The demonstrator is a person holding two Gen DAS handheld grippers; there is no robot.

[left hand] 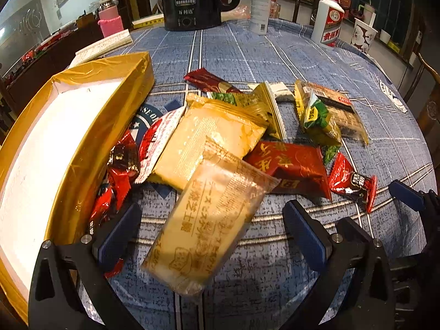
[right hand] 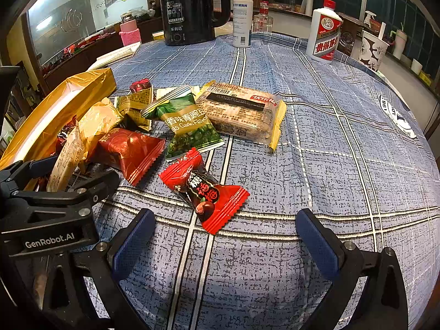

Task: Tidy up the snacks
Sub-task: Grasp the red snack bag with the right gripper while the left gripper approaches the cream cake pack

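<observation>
- Left wrist view: left gripper (left hand: 211,228) gaped wide and empty; cracker pack (left hand: 209,225) lay between its fingers, long axis running away and rightwards, box (left hand: 110,126) just to the left.
- Right wrist view: right gripper (right hand: 222,239) also wide and empty; red candy (right hand: 205,189) just ahead on the cloth (right hand: 330,165), diagonal, nearer this hand.

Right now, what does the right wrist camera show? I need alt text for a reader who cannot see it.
Open tongs hover empty over a blue plaid tablecloth, just short of a red wrapped candy. Beyond it lies a heap of snack packets beside a gold box; a black kettle and bottles stand at the far edge.
</observation>
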